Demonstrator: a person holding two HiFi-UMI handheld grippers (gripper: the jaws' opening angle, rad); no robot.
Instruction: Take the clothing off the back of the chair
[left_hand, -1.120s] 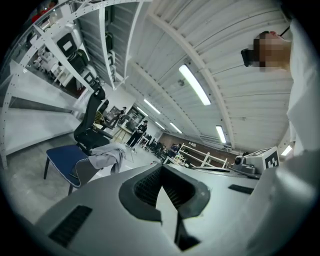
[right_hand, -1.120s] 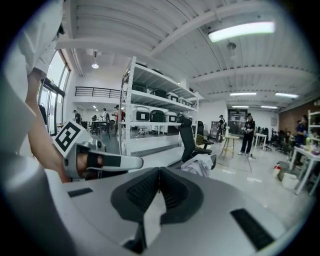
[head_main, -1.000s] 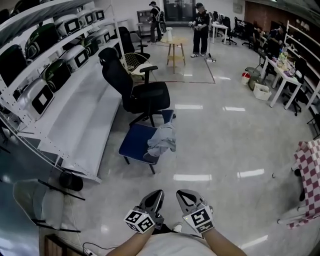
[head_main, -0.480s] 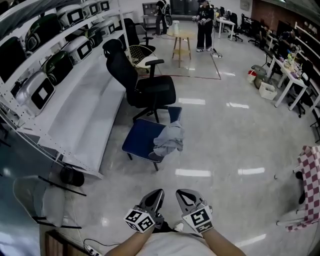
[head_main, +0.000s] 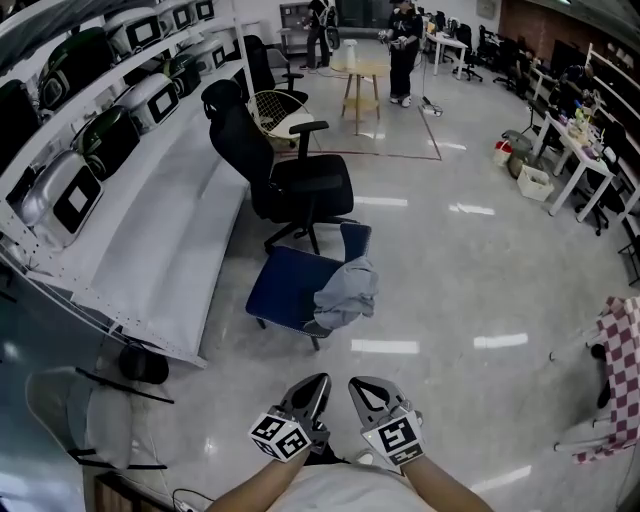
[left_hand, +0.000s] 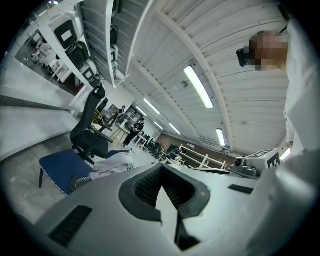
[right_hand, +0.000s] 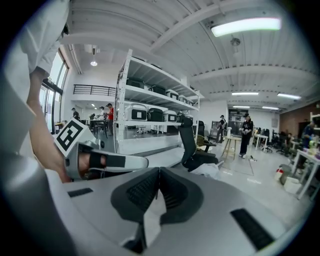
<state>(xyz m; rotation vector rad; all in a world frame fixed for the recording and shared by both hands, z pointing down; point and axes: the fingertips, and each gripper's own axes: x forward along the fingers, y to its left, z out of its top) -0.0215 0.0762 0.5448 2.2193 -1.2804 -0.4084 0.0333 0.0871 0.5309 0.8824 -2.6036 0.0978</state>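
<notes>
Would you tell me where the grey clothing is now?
The grey clothing sits mid head view, draped on the blue chair, beside the black office chair.

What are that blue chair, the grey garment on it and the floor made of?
Chair: seat looks like matte blue fabric, no shine.
Garment: soft light cloth; it slumps in folds.
Floor: hard, glossy, perhaps polished stone; it mirrors the lights.
</notes>
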